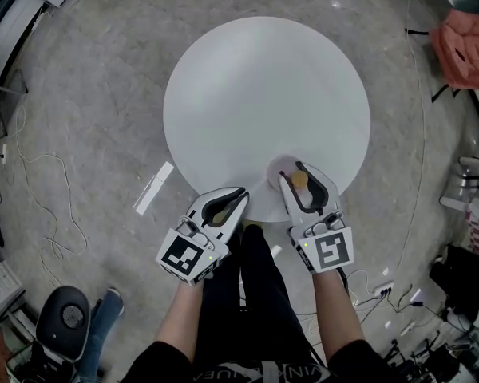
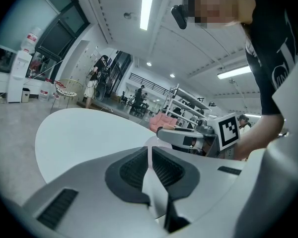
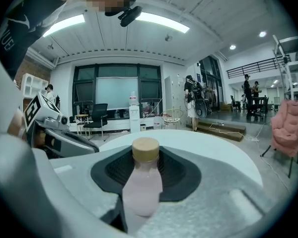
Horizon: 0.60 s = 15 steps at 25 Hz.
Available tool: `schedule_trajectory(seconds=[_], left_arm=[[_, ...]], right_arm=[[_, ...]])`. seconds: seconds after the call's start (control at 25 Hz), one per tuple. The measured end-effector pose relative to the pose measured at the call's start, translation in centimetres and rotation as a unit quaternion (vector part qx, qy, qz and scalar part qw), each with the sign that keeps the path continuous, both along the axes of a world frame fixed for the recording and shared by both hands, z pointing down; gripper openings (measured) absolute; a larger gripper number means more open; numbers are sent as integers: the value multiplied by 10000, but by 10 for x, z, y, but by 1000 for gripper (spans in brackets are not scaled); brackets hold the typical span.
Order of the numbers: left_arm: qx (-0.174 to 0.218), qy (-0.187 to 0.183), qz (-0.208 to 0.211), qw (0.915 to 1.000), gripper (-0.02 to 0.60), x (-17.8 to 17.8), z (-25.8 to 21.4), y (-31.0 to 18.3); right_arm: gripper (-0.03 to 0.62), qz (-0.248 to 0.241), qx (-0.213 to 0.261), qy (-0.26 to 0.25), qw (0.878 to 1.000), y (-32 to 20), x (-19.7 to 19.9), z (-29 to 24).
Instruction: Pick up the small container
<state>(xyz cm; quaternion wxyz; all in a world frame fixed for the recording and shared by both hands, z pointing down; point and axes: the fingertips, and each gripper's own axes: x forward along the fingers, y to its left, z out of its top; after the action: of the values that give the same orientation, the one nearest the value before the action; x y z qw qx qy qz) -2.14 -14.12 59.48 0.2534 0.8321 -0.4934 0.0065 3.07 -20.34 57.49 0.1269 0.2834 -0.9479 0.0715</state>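
The small container is a pale pink bottle (image 3: 142,185) with a tan cap (image 1: 300,179). It stands upright near the front edge of the round white table (image 1: 255,94), inside a faint pale round patch (image 1: 281,168). My right gripper (image 1: 298,172) reaches over the table edge, and its black pads (image 3: 180,175) lie against both sides of the bottle. My left gripper (image 1: 241,192) hovers at the table's front edge to the left of it. Its pads (image 2: 134,168) are pressed together with nothing between them.
The table stands on a grey concrete floor with cables (image 1: 40,166) at the left. A pink chair (image 1: 463,50) is at the far right and a black stool (image 1: 64,317) at the lower left. The person's legs (image 1: 251,294) stand right against the table's front.
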Motion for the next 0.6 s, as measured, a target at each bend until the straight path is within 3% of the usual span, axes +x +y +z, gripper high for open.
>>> schedule_trajectory(seconds=[0.6], left_arm=[[152, -134, 176, 9996, 26, 3, -20, -13]], right_arm=[[138, 77, 67, -55, 9999, -15, 7, -35]])
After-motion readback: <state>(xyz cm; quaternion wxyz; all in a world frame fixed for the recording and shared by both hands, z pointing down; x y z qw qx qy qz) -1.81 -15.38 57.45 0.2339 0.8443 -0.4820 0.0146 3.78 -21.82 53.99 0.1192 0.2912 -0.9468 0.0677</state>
